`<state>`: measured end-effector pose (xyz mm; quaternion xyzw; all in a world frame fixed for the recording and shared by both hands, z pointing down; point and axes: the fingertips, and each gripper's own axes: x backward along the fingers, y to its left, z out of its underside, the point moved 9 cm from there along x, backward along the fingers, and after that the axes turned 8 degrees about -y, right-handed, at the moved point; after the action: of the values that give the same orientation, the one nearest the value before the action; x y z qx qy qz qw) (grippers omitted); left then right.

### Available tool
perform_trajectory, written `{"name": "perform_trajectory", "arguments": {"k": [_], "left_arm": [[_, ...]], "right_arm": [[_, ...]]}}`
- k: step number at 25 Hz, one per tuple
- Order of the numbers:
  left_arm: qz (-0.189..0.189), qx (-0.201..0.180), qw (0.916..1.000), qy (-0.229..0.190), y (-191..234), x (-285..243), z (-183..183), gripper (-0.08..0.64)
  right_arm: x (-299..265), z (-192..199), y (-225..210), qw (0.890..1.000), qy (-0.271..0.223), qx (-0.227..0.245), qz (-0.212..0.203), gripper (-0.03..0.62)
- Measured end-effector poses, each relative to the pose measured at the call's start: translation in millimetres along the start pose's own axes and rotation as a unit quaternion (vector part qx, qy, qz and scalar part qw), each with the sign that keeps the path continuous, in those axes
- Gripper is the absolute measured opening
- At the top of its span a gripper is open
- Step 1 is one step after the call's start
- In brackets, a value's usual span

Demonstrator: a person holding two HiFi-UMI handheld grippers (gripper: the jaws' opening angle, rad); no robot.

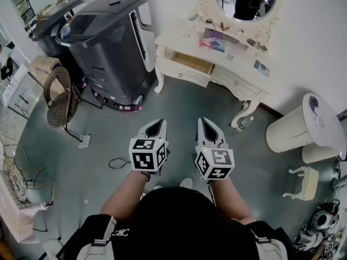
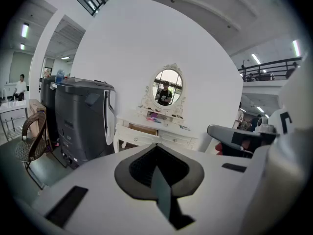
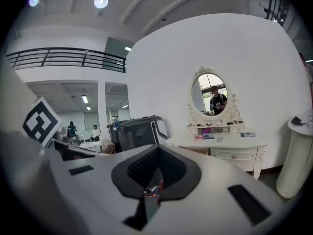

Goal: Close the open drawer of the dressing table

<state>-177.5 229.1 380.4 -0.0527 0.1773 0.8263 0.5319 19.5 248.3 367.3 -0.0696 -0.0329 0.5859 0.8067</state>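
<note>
Both jaw pairs were closed together with nothing between them. Left gripper (image 1: 155, 124) and right gripper (image 1: 209, 126) were side by side, well short of the white desk (image 1: 174, 38). Its left drawer (image 1: 191, 65) was pulled out; the wooden inside looked bare. Small items (image 1: 212, 41) lay on the desktop.

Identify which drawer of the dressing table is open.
The drawer nearest the black machine: it is pulled out, with its wooden inside showing. The other drawer sits flush with the front of the dressing table.
</note>
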Motion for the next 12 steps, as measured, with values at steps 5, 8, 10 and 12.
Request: {"name": "perform_trajectory", "arguments": {"k": [5, 8, 10, 12], "left_arm": [[0.006, 0.002, 1.0, 0.001, 3.8, 2.4, -0.6, 0.006], [0.009, 0.001, 1.0, 0.0, 10.6, 5.3, -2.3, 0.006], [0.013, 0.0, 0.9999, -0.001, 14.8, 7.4, -2.2, 0.006], [0.017, 0.0, 0.9998, -0.001, 18.3, 10.0, -1.0, 0.006]], "right_arm": [[-0.6, 1.5, 8.9, 1.0, 0.006, 0.01, 0.005, 0.008], [-3.0, 2.1, 17.8, 1.0, 0.007, 0.005, -0.002, 0.009], [-3.6, 2.6, 23.3, 1.0, 0.006, 0.004, 0.0, 0.009], [-2.8, 3.5, 28.9, 1.0, 0.006, 0.012, 0.005, 0.009]]}}
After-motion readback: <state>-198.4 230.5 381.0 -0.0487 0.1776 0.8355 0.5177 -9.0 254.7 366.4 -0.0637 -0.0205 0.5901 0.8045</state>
